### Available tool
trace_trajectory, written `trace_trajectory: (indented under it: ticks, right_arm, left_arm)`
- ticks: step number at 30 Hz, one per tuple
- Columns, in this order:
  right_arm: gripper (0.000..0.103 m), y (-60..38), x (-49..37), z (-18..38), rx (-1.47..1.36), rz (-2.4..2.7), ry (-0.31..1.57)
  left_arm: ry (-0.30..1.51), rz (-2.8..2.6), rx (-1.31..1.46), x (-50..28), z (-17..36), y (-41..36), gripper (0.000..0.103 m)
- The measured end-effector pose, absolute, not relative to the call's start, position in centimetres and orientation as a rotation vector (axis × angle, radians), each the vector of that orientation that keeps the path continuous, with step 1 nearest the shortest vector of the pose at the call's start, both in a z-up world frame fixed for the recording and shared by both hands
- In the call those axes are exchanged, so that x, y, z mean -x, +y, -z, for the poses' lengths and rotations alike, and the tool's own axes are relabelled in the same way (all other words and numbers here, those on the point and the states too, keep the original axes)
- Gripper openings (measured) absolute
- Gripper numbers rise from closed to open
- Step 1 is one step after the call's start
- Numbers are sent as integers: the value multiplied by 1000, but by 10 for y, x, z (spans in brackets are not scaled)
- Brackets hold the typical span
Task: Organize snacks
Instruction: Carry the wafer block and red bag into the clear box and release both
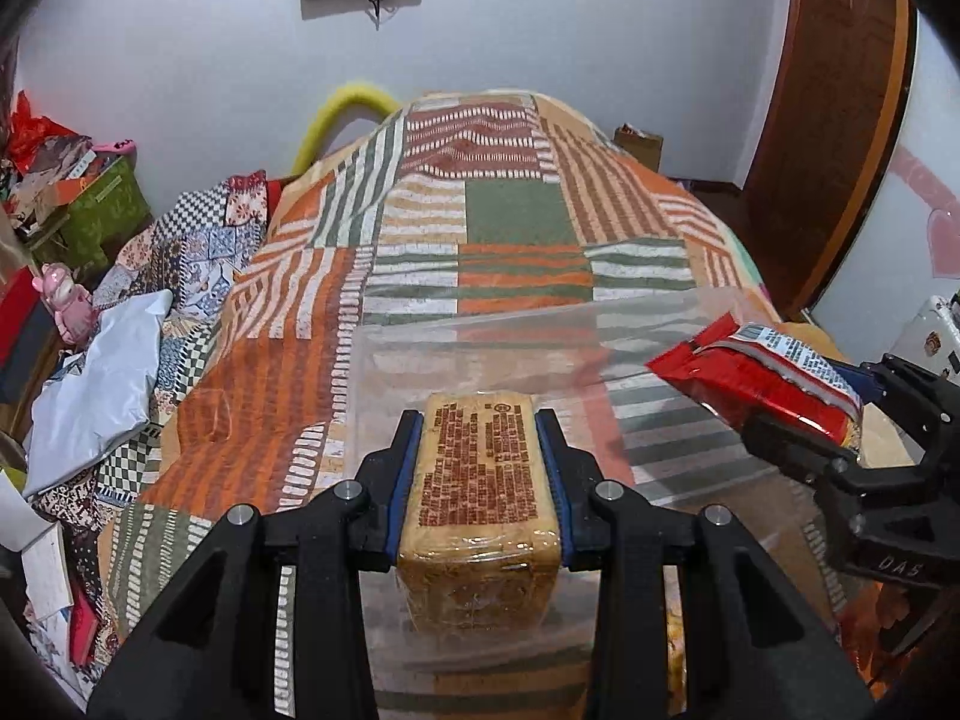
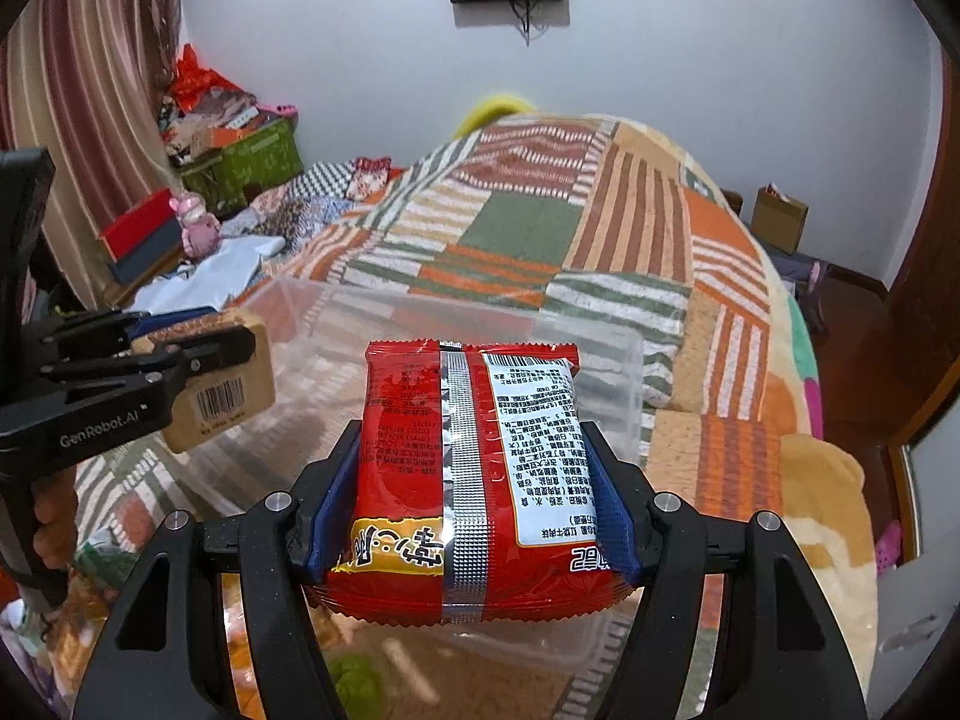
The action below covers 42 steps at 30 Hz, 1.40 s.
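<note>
My left gripper (image 1: 480,420) is shut on a tan biscuit pack (image 1: 477,480) with brown print, held above a clear plastic bin (image 1: 420,342) on the bed. My right gripper (image 2: 471,426) is shut on a red snack packet (image 2: 468,474) with a silver seam, also above the clear bin (image 2: 612,378). In the left wrist view the right gripper (image 1: 798,414) with the red packet (image 1: 756,372) is at the right. In the right wrist view the left gripper (image 2: 198,342) and the tan pack (image 2: 228,396) are at the left.
The patchwork bedspread (image 1: 516,222) stretches ahead. Clutter lies at the left: a white bag (image 1: 102,378), a green box (image 1: 108,210), a pink toy (image 1: 66,300). More snack packets (image 2: 354,678) lie below the grippers. A wooden door (image 1: 828,120) is at the right.
</note>
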State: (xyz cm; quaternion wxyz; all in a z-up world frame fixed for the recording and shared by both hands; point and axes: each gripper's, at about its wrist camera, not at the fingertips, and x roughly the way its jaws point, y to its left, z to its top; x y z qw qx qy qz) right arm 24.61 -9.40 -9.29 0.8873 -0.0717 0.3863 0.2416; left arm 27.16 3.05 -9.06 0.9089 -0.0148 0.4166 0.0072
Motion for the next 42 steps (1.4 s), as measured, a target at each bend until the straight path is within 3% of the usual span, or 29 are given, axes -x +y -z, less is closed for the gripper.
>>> trace_trajectory:
  ticks: [14,23,34,38,42]
  right_arm:
    - [65,-72,-258,108,222,-508,849]
    - [66,-68,-259,116,236,-491,885]
    - [68,-74,-225,85,282,-470,781]
    - [71,-79,-203,67,260,-484,736]
    - [74,-86,-180,51,239,-489,690]
  left_arm:
    - [949,-5,5,-286,125,22,36]
    - [902,-18,-47,-280,115,16,38]
    - [799,-28,-61,-251,76,16,60]
    - [757,-28,-49,-231,56,20,62]
    - [720,-35,-33,-203,39,25,73]
